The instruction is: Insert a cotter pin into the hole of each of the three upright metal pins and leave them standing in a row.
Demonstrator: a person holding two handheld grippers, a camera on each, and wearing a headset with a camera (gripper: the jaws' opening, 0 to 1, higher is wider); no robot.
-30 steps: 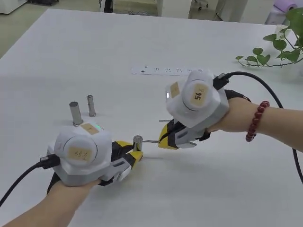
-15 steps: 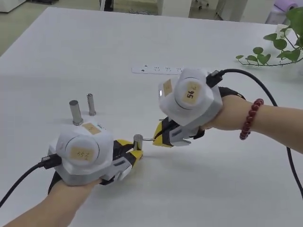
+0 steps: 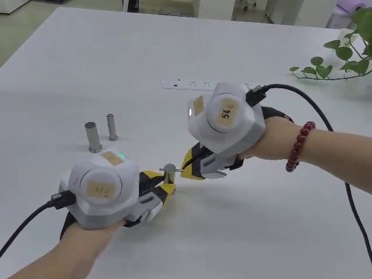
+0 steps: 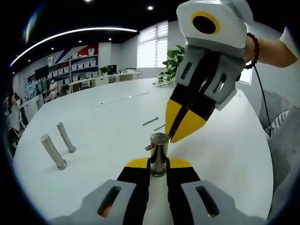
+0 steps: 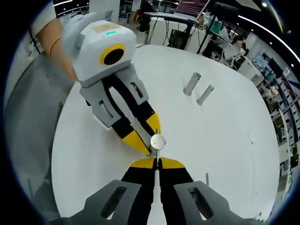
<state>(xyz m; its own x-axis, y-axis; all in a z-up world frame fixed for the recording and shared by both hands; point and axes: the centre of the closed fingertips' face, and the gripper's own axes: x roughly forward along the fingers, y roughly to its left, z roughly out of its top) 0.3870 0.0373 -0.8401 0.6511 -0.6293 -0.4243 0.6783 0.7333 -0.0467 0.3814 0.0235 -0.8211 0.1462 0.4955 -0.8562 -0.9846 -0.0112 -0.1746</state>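
My left gripper (image 3: 165, 185) (image 4: 158, 165) is shut on the lower part of an upright steel pin (image 3: 169, 172) (image 4: 158, 152) standing on the white table. My right gripper (image 3: 185, 169) (image 5: 158, 162) is shut on a thin cotter pin (image 5: 158, 155), with its yellow tips right against the pin's head. The cotter pin's end (image 4: 148, 146) pokes out of the pin's far side. Two more upright steel pins (image 3: 91, 137) (image 3: 111, 128) stand side by side behind the left gripper. Two loose cotter pins (image 4: 151, 121) (image 4: 159, 127) lie on the table beyond the held pin.
A white power strip (image 3: 192, 85) lies across the table further back. A potted plant (image 3: 343, 55) trails leaves at the far right corner. My right gripper's black cable (image 3: 325, 116) runs over the table on the right.
My right gripper has moved left with the cotter pin, from a gap beside the held pin to touching its head; the cotter pin has gone into the hole. The left gripper has stayed put.
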